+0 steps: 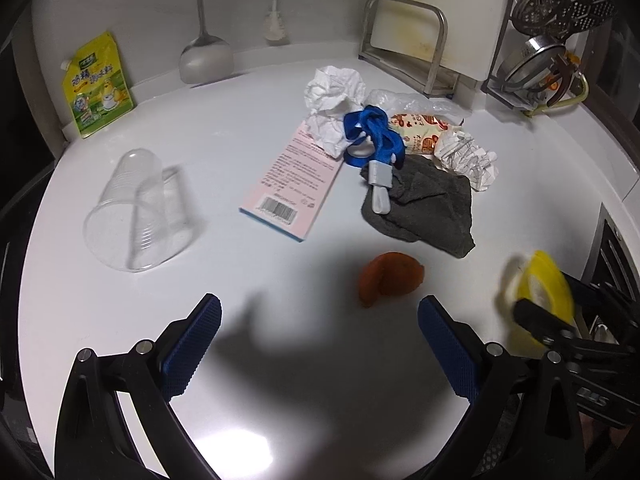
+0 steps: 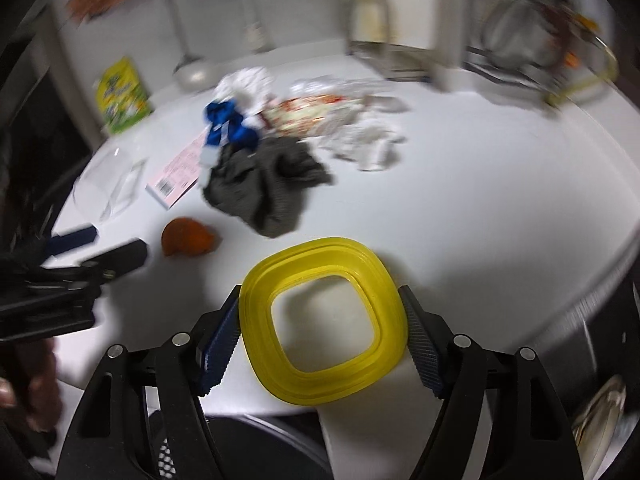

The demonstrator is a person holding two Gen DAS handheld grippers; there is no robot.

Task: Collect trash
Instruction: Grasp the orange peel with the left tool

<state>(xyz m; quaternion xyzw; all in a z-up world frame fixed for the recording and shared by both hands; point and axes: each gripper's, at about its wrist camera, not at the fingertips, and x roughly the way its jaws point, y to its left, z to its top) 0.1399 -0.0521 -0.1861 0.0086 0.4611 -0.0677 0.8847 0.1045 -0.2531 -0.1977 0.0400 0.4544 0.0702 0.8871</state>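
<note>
Trash lies on a white counter (image 1: 248, 288): an orange peel (image 1: 390, 278), a grey cloth (image 1: 424, 208), a blue lanyard (image 1: 372, 136), crumpled white paper (image 1: 334, 98), a snack wrapper (image 1: 420, 132), a pink card (image 1: 294, 184) and a clear plastic cup (image 1: 136, 208) on its side. My left gripper (image 1: 320, 344) is open and empty, just short of the peel. My right gripper (image 2: 322, 324) is shut on a yellow square ring-shaped lid (image 2: 324, 320), held above the counter's near edge; it also shows in the left wrist view (image 1: 540, 288).
A yellow-green refill pouch (image 1: 98, 86) leans on the back wall. A ladle (image 1: 204, 56), a cutting board in a metal rack (image 1: 420, 40) and a dish rack with strainers (image 1: 560, 40) stand along the back. The orange peel (image 2: 188, 236) lies left of the lid.
</note>
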